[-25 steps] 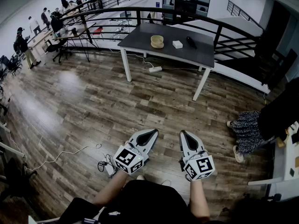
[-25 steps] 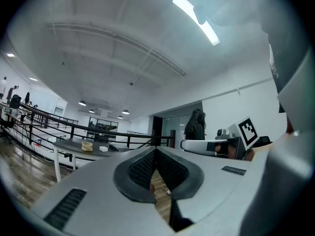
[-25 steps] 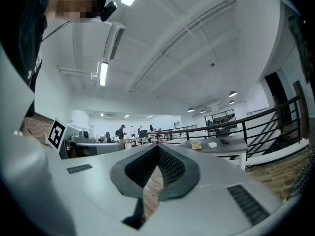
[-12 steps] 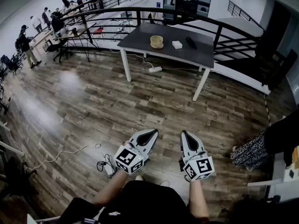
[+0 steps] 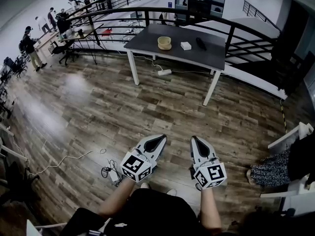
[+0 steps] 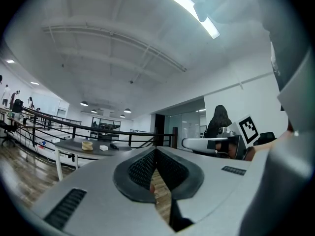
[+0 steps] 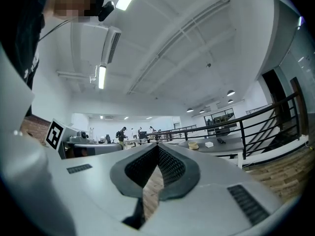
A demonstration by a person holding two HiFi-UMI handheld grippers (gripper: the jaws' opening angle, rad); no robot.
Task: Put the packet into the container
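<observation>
Wooden flooring lies between the person and the dark grey table [image 5: 147,39], now slightly nearer than 1 second ago. On it, the small white packet [image 5: 186,46] sits just beside the tan round container [image 5: 165,43], untouched. Left gripper [image 5: 158,139] and right gripper [image 5: 195,140] are closed and empty, so this looks like an early approach.

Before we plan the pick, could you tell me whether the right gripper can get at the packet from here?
Probably not yet: the packet lies on the table, far across the floor from the right gripper, which is shut near the person's body. Nothing seems to block the walk over.
</observation>
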